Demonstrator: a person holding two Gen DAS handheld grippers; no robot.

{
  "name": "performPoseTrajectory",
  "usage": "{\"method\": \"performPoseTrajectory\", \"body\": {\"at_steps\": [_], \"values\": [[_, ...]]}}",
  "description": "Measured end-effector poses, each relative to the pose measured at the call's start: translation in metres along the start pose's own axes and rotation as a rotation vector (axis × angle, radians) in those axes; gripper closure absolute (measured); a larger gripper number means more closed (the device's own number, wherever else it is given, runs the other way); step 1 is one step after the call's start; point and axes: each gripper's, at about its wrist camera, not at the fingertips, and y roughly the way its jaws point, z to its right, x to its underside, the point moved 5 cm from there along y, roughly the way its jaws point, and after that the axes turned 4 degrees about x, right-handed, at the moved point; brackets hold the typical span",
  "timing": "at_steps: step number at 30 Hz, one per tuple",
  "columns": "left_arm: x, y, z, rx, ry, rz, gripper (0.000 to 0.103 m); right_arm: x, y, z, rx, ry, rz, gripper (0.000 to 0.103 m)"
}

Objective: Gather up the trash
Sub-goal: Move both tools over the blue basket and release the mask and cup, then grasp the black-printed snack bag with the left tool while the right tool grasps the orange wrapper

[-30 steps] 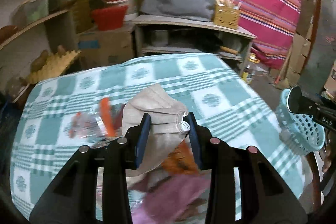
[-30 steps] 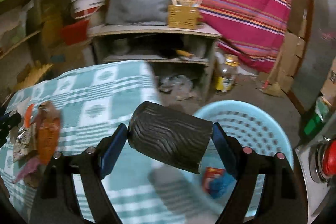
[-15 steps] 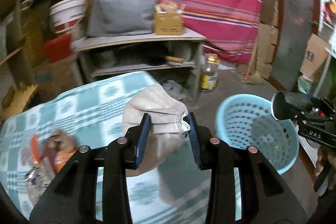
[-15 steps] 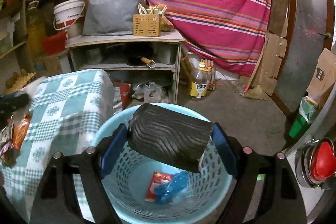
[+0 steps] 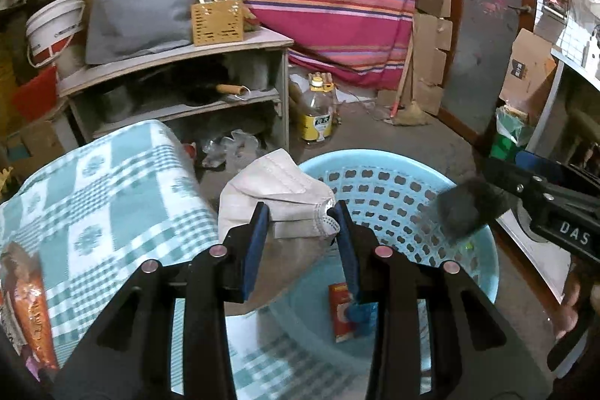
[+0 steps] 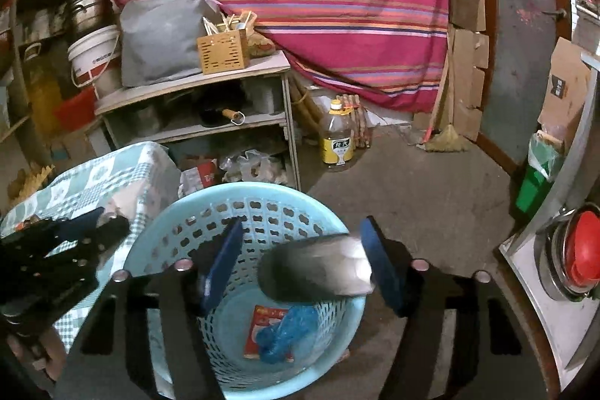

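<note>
My left gripper (image 5: 300, 212) is shut on a beige face mask (image 5: 277, 194) and holds it at the near-left rim of the light blue basket (image 5: 393, 182). My right gripper (image 6: 302, 238) is open above the basket (image 6: 240, 208). A black ribbed roll (image 6: 318, 268) is blurred between its fingers and no longer clamped; it also shows in the left wrist view (image 5: 468, 208). A red packet (image 6: 262, 328) and a blue wrapper (image 6: 285, 332) lie in the basket.
The teal checked table (image 5: 112, 197) stands left of the basket, with an orange wrapper (image 5: 30, 310) on it. A wooden shelf (image 6: 195, 89), an oil bottle (image 6: 337, 141) and a broom (image 6: 442, 137) are behind on the floor.
Both grippers swung right from the table to the basket. My right gripper opened and the black roll is dropping out of it. The mask stays clamped in the left.
</note>
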Motion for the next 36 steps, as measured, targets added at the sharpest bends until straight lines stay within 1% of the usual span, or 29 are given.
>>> {"method": "performPoseTrajectory", "body": {"at_steps": [1,3,6,12,14,15,16,18,20,21,22,24,25,28,30,32,33,34,36], "values": [[0.0,0.003,0.001,0.003,-0.002,-0.002,0.068,0.001,0.003,0.0,-0.012,0.002,-0.006,0.063],[-0.003,0.009,0.001,0.007,-0.005,-0.004,0.068,0.002,0.01,-0.001,-0.042,0.017,-0.03,0.072],[-0.005,0.014,0.0,0.011,-0.006,-0.018,0.068,0.006,0.014,-0.001,-0.033,0.018,-0.042,0.072],[-0.007,0.016,0.002,0.015,0.001,-0.025,0.065,0.004,0.009,-0.003,0.004,0.019,-0.024,0.071],[-0.007,0.016,0.002,0.016,0.002,-0.026,0.057,0.005,0.01,-0.003,0.012,0.015,-0.03,0.071],[-0.007,0.016,0.001,0.015,0.001,-0.025,0.046,0.005,0.011,-0.003,0.017,0.013,-0.033,0.068],[-0.008,0.014,-0.001,0.011,-0.005,-0.017,0.036,0.006,0.011,-0.002,0.025,0.011,-0.035,0.06],[-0.01,0.01,-0.004,0.007,-0.012,-0.001,0.03,0.006,0.011,-0.001,0.039,0.008,-0.033,0.053],[-0.012,0.004,-0.008,0.002,-0.019,0.006,0.026,0.005,0.01,0.0,0.047,0.01,-0.034,0.049],[-0.012,0.001,-0.011,-0.006,-0.023,0.01,0.024,0.005,0.01,0.001,0.048,0.013,-0.033,0.043],[-0.012,-0.004,-0.016,-0.016,-0.03,0.016,0.021,0.004,0.009,0.001,0.048,0.017,-0.03,0.039],[-0.011,-0.015,-0.028,-0.041,-0.045,0.031,0.014,0.003,0.009,-0.002,0.045,0.019,-0.026,0.036],[-0.008,-0.025,-0.038,-0.065,-0.056,0.041,0.011,0.002,0.009,-0.005,0.043,0.02,-0.024,0.03],[-0.003,-0.049,-0.062,-0.115,-0.072,0.053,0.008,0.0,0.007,-0.018,0.03,0.01,-0.016,0.022],[0.002,-0.066,-0.08,-0.157,-0.078,0.058,0.006,-0.001,0.006,-0.032,0.019,-0.006,-0.01,0.02],[0.013,-0.088,-0.105,-0.206,-0.086,0.057,0.006,-0.001,0.005,-0.047,0.001,-0.018,-0.01,0.018],[0.016,-0.095,-0.113,-0.221,-0.088,0.056,0.006,0.0,0.005,-0.055,-0.006,-0.023,-0.011,0.014],[0.024,-0.108,-0.131,-0.256,-0.095,0.053,0.006,0.0,0.005,-0.064,-0.012,-0.031,-0.01,0.012],[0.036,-0.125,-0.158,-0.303,-0.107,0.04,0.006,0.003,0.003,-0.081,-0.019,-0.052,-0.011,0.012]]}}
